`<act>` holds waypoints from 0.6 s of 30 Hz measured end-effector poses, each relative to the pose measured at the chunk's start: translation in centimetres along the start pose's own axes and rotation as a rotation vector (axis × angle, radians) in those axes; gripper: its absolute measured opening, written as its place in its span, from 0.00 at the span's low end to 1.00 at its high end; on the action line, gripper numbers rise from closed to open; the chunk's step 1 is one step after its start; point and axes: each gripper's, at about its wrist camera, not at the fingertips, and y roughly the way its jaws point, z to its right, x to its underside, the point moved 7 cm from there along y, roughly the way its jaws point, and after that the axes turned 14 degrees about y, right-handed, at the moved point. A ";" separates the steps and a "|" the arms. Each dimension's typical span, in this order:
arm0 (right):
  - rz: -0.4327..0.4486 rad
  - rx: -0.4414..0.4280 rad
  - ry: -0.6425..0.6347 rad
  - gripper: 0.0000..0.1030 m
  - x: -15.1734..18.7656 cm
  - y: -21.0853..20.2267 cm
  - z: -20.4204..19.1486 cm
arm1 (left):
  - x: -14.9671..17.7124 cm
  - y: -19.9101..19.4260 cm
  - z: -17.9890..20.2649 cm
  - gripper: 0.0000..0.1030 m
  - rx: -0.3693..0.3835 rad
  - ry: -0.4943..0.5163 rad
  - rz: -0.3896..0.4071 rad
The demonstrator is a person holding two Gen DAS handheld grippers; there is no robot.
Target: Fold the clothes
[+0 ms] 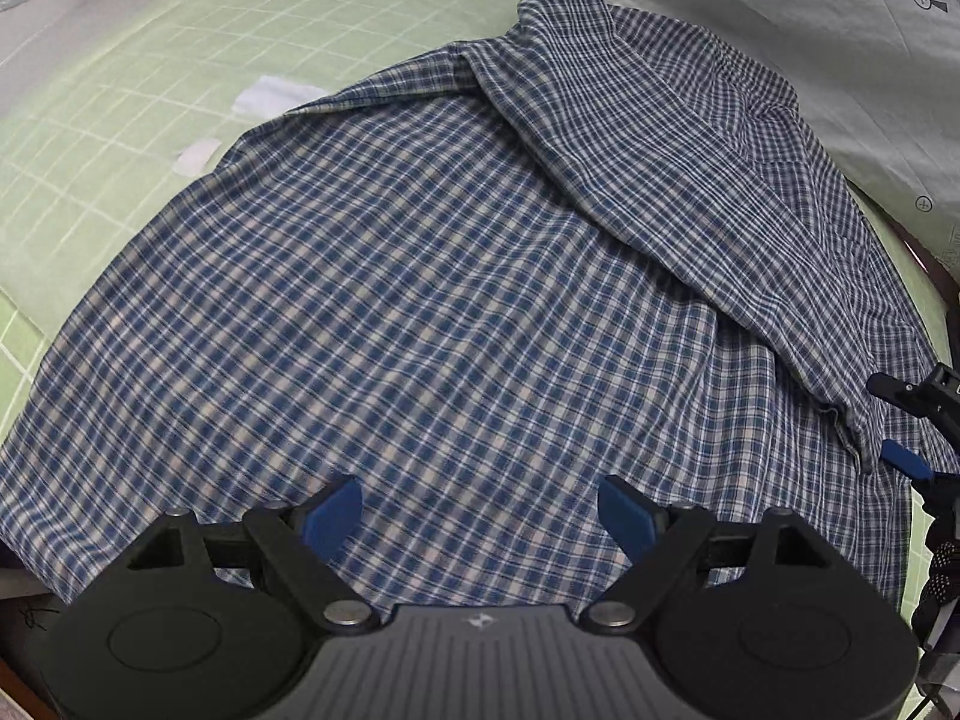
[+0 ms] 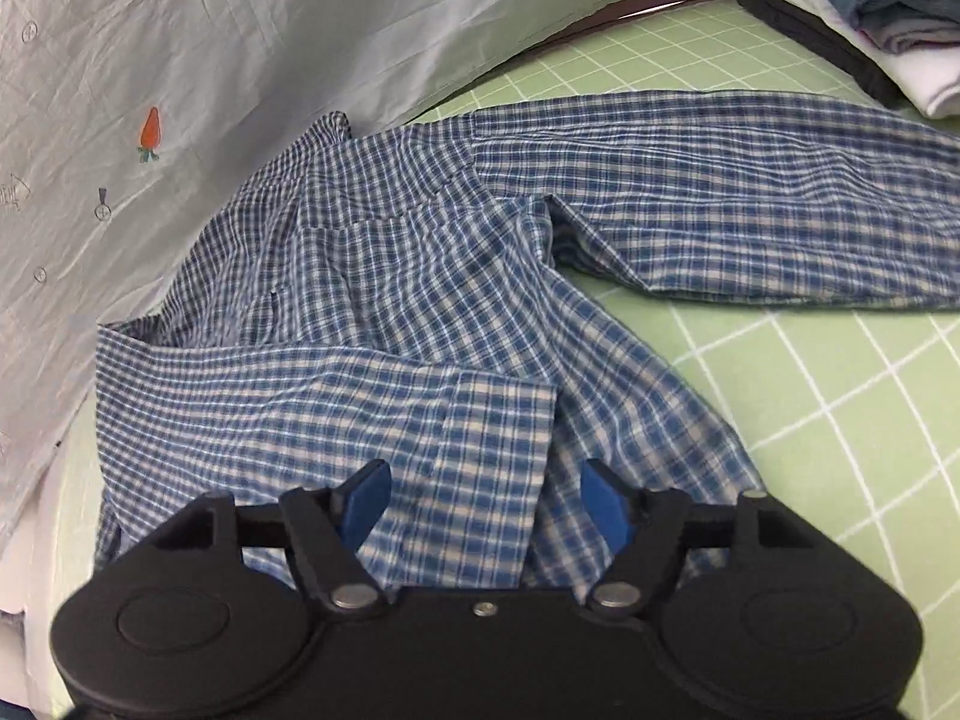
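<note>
The left gripper hangs over the blue checked shirt, jaws spread wide with nothing between them but cloth lying below. The right gripper likewise stands well apart, its 2 blue pads either side of a folded sleeve cuff without pressing it. The shirt lies spread on the green grid mat, 1 sleeve stretched right. Beyond, a pale printed sheet; far right, a stack of clothes.
</note>
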 end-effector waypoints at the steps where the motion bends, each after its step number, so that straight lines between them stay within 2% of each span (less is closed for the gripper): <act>1: 0.003 -0.006 -0.040 0.72 -0.2 0.3 -0.5 | 0.0 0.3 0.5 0.85 -0.008 -0.004 -0.001; 4: -0.027 -0.022 -0.158 0.76 -0.3 1.5 -2.0 | -0.3 0.9 1.8 0.87 -0.048 0.015 0.001; 6: -0.036 -0.010 -0.245 0.70 -0.2 2.1 -3.1 | -0.7 1.2 2.3 0.88 -0.077 0.028 0.002; 7: -0.039 -0.002 -0.292 0.51 -0.2 2.3 -3.6 | -0.9 1.4 2.4 0.89 -0.091 0.027 0.001; 8: -0.039 -0.002 -0.340 0.36 -0.2 2.3 -4.2 | -1.1 1.6 2.5 0.90 -0.105 0.025 -0.001; 9: -0.035 -0.015 -0.386 0.30 -0.3 2.2 -4.8 | -1.1 1.7 2.6 0.91 -0.120 0.026 -0.004; 10: -0.024 -0.037 -0.424 0.17 -0.4 1.9 -5.3 | -1.2 1.8 2.6 0.91 -0.135 0.027 -0.008; 14: 0.058 -0.116 -0.518 0.09 -2.1 0.2 -7.1 | -1.2 2.5 3.2 0.95 -0.199 0.067 -0.036; 16: 0.123 -0.140 -0.488 0.08 -4.3 -0.9 -7.1 | -1.0 2.7 3.0 1.00 -0.207 0.043 -0.047; 18: 0.208 -0.124 -0.430 0.07 -7.2 -2.1 -6.2 | -1.1 2.8 2.9 1.00 -0.207 0.039 -0.056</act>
